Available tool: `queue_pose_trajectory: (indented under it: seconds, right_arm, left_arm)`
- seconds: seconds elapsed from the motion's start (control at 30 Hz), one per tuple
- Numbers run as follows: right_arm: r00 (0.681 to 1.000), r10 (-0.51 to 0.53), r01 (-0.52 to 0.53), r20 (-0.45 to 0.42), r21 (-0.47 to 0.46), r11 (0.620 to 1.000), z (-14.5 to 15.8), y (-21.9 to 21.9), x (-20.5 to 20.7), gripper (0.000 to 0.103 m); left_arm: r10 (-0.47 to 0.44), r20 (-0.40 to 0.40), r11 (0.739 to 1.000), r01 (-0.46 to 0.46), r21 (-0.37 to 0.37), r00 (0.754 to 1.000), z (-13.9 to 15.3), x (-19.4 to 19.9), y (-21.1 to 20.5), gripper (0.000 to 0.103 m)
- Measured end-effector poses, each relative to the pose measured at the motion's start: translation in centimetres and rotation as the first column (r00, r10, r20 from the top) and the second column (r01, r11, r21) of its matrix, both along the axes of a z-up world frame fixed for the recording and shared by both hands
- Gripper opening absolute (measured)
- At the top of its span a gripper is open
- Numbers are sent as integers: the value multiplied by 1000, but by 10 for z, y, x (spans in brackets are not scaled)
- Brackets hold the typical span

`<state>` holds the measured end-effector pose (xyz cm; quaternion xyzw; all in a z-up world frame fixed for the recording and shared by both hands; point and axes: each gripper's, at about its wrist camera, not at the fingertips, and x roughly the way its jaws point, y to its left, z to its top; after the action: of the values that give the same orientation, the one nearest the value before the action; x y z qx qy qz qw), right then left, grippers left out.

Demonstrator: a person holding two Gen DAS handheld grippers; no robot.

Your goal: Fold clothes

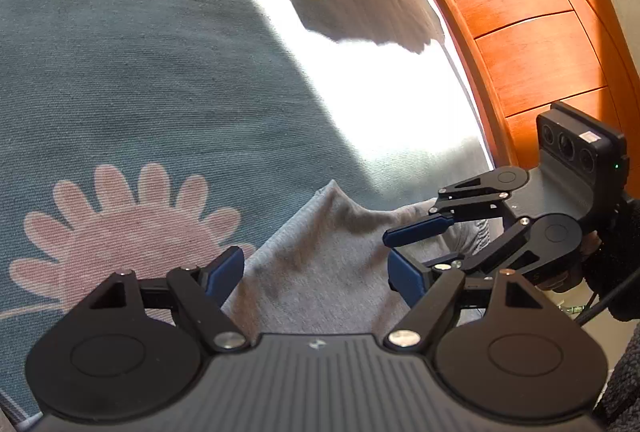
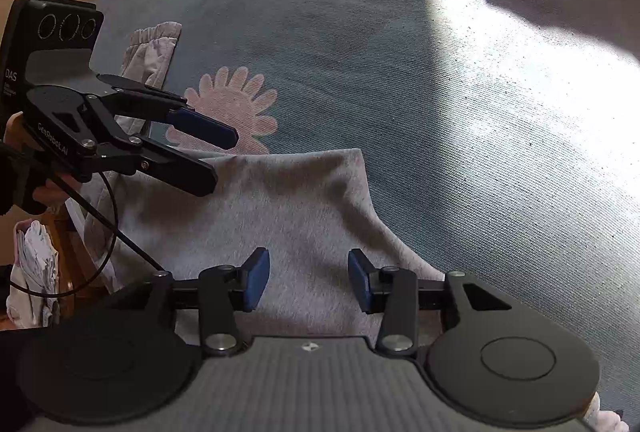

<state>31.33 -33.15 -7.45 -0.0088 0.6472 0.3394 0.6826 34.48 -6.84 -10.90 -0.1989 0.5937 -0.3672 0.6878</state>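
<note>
The left gripper hangs with jaws apart over the grey garment, nothing clamped. The right gripper, at its three o'clock, is also parted and empty. The garment lies on the bedspread; no containers show.

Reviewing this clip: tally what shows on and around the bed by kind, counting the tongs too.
Tongs: 2, the left tongs and the right tongs, both open over the cloth.
Grey garment: 1, the grey garment lying on the cover.
Pale frilled garment: 1, the pale garment behind the left tongs.
Blue bed cover with pink flowers: 1, the bed cover.
Wooden bed board: 1, the bed board.
Total: 6
</note>
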Motion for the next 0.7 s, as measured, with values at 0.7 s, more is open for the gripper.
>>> queue_pose_trajectory:
  seconds: [0.7]
  right_arm:
    - [957, -273, 290, 101, -270, 918, 24, -98, -117, 74]
  left_arm:
    - [-90, 11, 913, 79, 399, 996, 21, -71, -36, 78]
